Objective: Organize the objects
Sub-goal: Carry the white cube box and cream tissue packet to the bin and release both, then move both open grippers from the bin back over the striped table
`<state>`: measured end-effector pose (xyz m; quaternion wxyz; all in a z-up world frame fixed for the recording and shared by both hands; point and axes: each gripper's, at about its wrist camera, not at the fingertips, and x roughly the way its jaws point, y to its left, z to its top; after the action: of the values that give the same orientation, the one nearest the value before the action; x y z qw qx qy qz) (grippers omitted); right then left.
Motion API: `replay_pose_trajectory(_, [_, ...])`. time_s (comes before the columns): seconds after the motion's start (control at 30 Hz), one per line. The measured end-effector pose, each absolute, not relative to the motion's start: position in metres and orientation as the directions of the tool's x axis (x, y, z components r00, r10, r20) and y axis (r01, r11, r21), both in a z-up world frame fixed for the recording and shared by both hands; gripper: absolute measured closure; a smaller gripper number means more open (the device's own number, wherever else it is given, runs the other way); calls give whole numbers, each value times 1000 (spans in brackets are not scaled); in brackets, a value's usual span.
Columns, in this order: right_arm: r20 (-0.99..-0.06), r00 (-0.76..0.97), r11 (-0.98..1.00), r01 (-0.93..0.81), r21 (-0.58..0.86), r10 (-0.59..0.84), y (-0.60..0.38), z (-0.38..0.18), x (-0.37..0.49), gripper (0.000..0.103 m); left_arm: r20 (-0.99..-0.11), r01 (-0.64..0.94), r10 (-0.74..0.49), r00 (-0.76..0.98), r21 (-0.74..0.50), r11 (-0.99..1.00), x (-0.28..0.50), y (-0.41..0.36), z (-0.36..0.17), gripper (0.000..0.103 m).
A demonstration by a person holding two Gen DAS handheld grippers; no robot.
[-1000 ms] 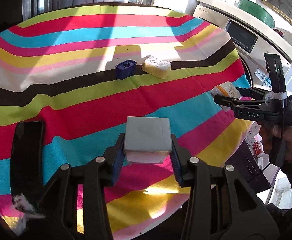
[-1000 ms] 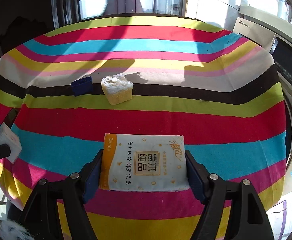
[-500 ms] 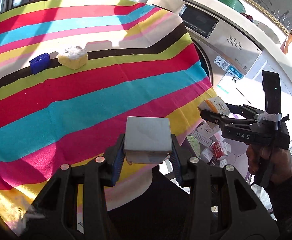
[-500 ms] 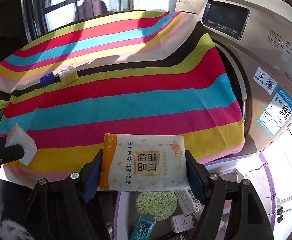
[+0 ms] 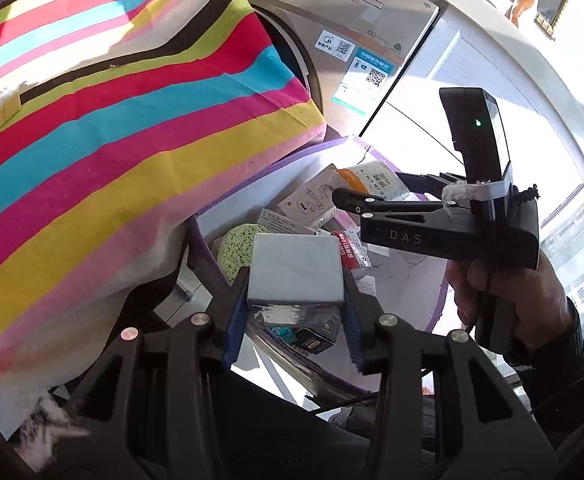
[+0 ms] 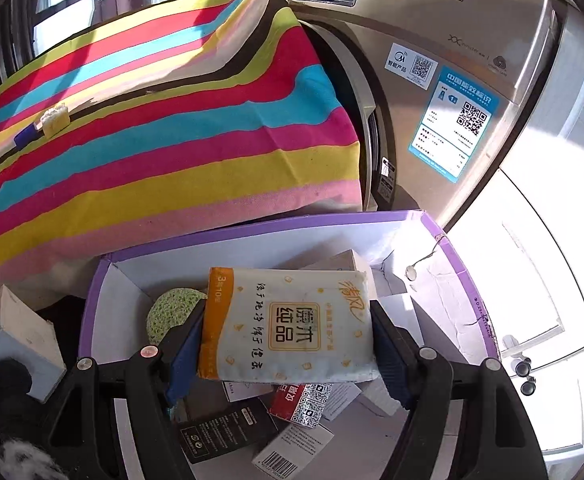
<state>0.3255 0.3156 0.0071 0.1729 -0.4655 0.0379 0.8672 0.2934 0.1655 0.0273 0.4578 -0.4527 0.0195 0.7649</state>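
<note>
Tissues [image 6: 287,324], a soft white pack with an orange end, sit clamped in the right claw [image 6: 287,340] above the purple-rimmed box [image 6: 458,264], which already holds a green sponge [image 6: 169,310], cartons and packets. Beside it the left claw [image 5: 295,308] grips a small grey box [image 5: 295,274] over the same bin. Behind, the striped table [image 6: 163,128] carries a yellow sponge [image 6: 55,120] and a blue block [image 6: 23,136]; a washer [image 6: 448,80] stands alongside.

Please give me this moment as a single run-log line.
left gripper: shut on grey box | right gripper: shut on tissue pack | both above purple bin
</note>
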Motion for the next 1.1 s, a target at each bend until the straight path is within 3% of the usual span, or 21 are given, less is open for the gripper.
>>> replay_pose_trajectory(0.43, [-800,-417,-874,-414,-255,431,340,-4,348,28,-773,-818,633,-37,-340,-464,332,208,2,56])
replay_pose_trajectory(0.57, [-795,-419,-872,-412,-264,438,338,-2,349,27,-775,-827,631,-32,-334,-453,336,213,1,30])
replay_pose_trajectory(0.77, [-785,-422,-868,-412,-279,453,338,1,348,24,-768,-821,639,-53,-330,-465,333,211,3,21])
replay_pose_trajectory(0.97, [-758,-488,-882,-402,-246,433,329,14,348,23,-745,-763,601,-291,-199,-616,325,188,27,17])
replay_pose_trajectory(1.1, [-730,-589,-917,-377,-131,346,323,31,344,19,-668,-660,533,-520,-82,-747,313,160,50,9])
